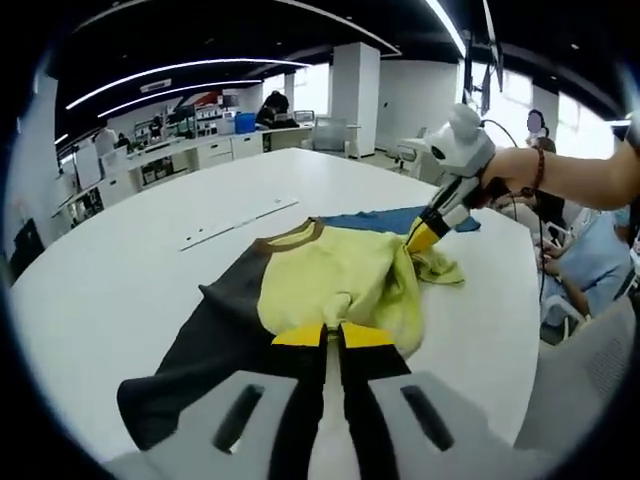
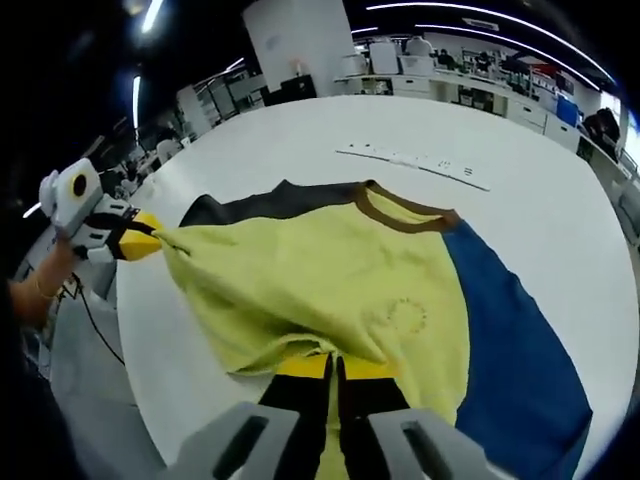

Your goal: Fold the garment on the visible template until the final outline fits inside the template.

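Observation:
A T-shirt with a yellow body [image 1: 330, 275], a brown collar [image 1: 295, 235], one dark grey sleeve [image 1: 200, 350] and one blue sleeve [image 1: 385, 220] lies on the white table. My left gripper [image 1: 325, 335] is shut on a yellow edge that is lifted and bunched. The right gripper [image 1: 425, 238] enters from the right, pinching the other end of that edge. In the right gripper view the yellow body [image 2: 320, 280] is drawn up towards my right gripper [image 2: 335, 368], shut on the cloth. The left gripper [image 2: 145, 240] holds a corner at the left. The blue sleeve [image 2: 510, 330] lies flat.
A thin pale strip [image 1: 240, 222] [image 2: 415, 160] lies on the table [image 1: 120, 270] beyond the collar. The round table edge [image 2: 150, 380] runs close by the grippers. Chairs and seated people [image 1: 585, 260] are at the right, with desks behind.

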Demonstrator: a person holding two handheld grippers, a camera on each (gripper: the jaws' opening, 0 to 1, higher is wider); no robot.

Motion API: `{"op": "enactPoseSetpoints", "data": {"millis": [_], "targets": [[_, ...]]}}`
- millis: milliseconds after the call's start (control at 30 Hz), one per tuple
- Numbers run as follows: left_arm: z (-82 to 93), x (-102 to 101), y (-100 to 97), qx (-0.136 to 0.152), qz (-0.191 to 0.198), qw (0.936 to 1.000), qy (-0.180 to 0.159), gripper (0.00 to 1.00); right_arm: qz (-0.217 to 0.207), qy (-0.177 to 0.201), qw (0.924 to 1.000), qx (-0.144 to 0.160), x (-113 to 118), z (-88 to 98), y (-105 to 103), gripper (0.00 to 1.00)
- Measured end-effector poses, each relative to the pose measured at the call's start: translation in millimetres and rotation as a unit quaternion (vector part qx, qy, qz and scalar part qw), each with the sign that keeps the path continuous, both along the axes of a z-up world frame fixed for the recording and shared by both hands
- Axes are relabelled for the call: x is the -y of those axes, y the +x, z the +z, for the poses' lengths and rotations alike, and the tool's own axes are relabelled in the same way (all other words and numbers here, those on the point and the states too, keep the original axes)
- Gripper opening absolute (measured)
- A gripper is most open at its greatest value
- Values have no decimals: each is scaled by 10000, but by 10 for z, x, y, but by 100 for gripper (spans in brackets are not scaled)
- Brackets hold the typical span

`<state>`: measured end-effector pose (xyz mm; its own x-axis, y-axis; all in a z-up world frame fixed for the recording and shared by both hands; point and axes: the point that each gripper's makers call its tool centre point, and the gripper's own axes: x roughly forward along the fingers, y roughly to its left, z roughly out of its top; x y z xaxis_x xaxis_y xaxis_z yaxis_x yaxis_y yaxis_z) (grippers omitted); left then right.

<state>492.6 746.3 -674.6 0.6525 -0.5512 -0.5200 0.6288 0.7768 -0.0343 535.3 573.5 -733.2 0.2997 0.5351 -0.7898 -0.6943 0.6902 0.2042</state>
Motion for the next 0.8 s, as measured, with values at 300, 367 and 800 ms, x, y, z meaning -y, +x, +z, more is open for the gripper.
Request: {"op": "enactPoseSetpoints", "data": {"millis": [300,367,800], "targets": [[-86,-57,99,-30,199,9998,-26,1,-25,-28,9999,106,4,-168,-37,0],[-59,-48,161,-27,251,9996,-95,1,-73,87,9999,126,2,-174,-37,0],[72,343,527,223,-86,9997,-106,1,-384,265,9986,266,181,-55,-185,19]]}}
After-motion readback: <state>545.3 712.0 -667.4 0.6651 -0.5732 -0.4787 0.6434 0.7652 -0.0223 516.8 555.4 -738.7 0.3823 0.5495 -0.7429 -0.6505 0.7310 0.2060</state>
